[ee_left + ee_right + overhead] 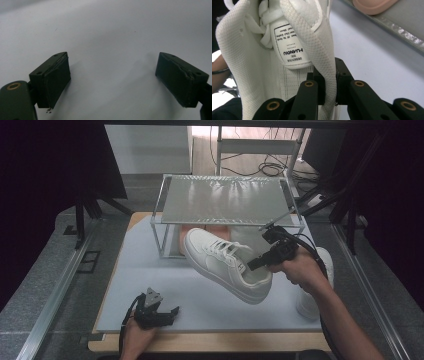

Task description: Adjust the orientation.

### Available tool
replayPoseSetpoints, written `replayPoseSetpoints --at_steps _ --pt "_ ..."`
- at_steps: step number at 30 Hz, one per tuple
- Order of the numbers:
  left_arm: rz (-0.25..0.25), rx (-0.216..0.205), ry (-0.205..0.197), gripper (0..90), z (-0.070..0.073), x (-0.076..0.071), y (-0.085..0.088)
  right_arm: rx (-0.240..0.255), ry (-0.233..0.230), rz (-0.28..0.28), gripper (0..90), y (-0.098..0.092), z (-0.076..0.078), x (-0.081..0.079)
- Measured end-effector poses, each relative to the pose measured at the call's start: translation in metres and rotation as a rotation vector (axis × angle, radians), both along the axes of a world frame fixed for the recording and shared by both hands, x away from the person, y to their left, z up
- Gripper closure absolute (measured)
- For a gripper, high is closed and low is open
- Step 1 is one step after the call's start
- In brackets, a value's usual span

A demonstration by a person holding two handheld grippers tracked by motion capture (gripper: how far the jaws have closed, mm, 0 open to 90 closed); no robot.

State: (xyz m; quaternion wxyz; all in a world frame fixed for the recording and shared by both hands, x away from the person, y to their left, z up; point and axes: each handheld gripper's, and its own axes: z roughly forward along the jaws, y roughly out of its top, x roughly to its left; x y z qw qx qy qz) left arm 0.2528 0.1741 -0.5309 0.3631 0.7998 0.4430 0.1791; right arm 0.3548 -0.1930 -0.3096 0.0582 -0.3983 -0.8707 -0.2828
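A white lace-up sneaker point(225, 265) hangs tilted above the pale mat, toe toward the rack. My right gripper point(254, 264) is shut on the padded collar of that sneaker point(294, 50); in the right gripper view my right gripper point(329, 92) pinches the collar wall between its black pads beside the labelled tongue. A second white sneaker point(315, 290) lies on the mat behind my right forearm, mostly hidden. At the mat's near left edge my left gripper point(167, 314) rests low. In the left gripper view my left gripper point(112, 80) stands open over bare mat with nothing between its jaws.
A metal-framed rack with a glass top point(227, 200) stands at the back of the mat point(150, 270). Pink items point(215, 231) lie under its shelf; one pink item point(372, 6) also edges the right gripper view. Cables point(272, 169) cross the floor beyond the table.
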Motion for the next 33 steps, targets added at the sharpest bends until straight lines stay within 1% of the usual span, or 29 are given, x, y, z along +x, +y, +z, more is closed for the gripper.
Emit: replayPoseSetpoints --at_steps 6,12,16,20,24,33 --pt "-0.002 -0.001 0.001 12.0 0.000 0.000 0.000 0.047 0.011 -0.019 82.5 0.002 0.011 0.008" --pt "-0.001 -0.003 -0.001 11.9 0.000 0.000 0.000 0.066 -0.002 -0.065 82.5 0.004 0.029 0.016" --pt "-0.001 -0.003 -0.003 11.9 0.000 0.000 0.000 0.060 -0.007 -0.097 82.5 0.007 0.038 0.023" --pt "-0.004 -0.001 -0.002 11.9 0.000 0.000 0.000 0.064 -0.006 -0.137 82.5 0.013 0.046 0.033" --pt "-0.001 -0.004 -0.002 11.9 0.000 0.000 0.000 0.083 0.001 -0.179 82.5 0.018 0.051 0.045" --pt "-0.002 -0.005 -0.003 11.9 -0.001 0.000 0.000 0.105 0.010 -0.303 82.5 0.023 0.056 0.073"
